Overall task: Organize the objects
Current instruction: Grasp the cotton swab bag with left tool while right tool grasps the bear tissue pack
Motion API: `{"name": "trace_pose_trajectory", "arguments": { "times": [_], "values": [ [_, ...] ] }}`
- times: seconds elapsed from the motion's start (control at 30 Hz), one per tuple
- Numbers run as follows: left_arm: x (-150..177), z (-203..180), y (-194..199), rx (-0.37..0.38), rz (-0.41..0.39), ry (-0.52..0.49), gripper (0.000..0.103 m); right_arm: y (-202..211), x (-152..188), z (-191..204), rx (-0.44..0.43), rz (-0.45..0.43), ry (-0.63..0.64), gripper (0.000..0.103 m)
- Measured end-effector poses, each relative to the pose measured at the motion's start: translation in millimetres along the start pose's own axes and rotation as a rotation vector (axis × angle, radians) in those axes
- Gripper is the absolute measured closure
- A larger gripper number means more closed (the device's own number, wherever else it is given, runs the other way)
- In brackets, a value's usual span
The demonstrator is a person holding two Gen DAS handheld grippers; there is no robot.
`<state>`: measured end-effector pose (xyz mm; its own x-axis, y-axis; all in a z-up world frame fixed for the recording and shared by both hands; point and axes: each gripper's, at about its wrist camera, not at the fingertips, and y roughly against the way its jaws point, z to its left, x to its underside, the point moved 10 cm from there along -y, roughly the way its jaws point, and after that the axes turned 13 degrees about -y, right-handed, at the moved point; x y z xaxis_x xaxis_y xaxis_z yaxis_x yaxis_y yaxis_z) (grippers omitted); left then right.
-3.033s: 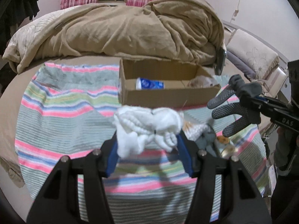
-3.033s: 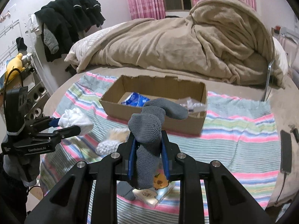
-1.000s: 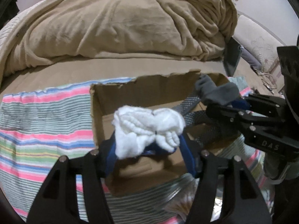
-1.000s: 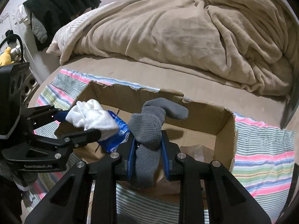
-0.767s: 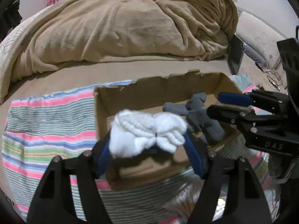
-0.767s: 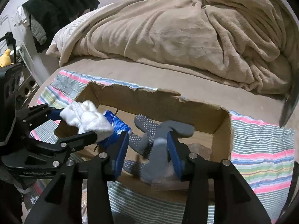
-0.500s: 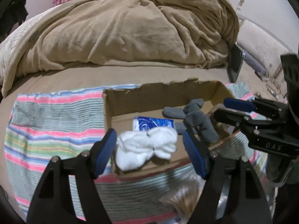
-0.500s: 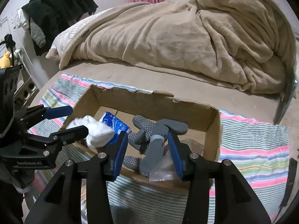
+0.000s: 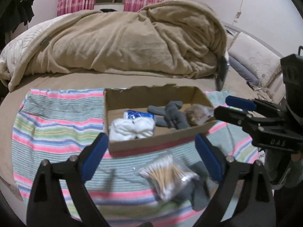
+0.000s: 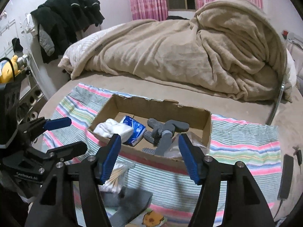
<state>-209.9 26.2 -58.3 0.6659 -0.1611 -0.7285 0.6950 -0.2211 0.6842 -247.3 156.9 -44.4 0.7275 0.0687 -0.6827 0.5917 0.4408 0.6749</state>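
Socks lie inside the cardboard box (image 9: 161,141) on the bed: white socks (image 9: 131,128) at its left, grey socks (image 9: 170,115) mid-box. My left gripper (image 9: 151,155) and right gripper (image 10: 147,155) hover empty, fingers spread wide. Cotton swabs (image 9: 166,176) wait on the striped towel (image 9: 56,128); I judge a low, centred pinch on that slippery bag best.

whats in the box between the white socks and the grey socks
A blue tissue pack lies between the white socks and grey socks inside the cardboard box, clearest in the right wrist view.
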Motion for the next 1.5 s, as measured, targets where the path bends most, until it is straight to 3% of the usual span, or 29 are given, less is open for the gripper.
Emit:
{"name": "trace_pose_trajectory", "arguments": {
  "times": [0.27,0.53,0.93,1.03,1.5],
  "values": [
    [5.0,-6.7,37.6,-0.004,-0.049,0.012,0.009,34.7,12.6,5.1,-0.001,-0.034,-0.004,0.035],
    [25.5,-17.1,46.7,0.001,-0.032,0.003,0.009,47.2,34.4,7.4,0.004,-0.024,0.004,0.035],
    [55.1,-16.9,44.1,0.008,0.005,0.022,0.009,34.2,78.9,-6.6,0.042,0.069,-0.005,0.035],
    [61.7,-16.1,42.1,0.005,0.014,0.027,0.009,24.8,95.7,-9.2,0.037,0.108,-0.019,0.025],
    [88.7,-24.0,29.2,0.038,0.06,0.036,0.009,2.1,143.2,-16.4,0.056,0.213,-0.022,0.025]
  ]
}}
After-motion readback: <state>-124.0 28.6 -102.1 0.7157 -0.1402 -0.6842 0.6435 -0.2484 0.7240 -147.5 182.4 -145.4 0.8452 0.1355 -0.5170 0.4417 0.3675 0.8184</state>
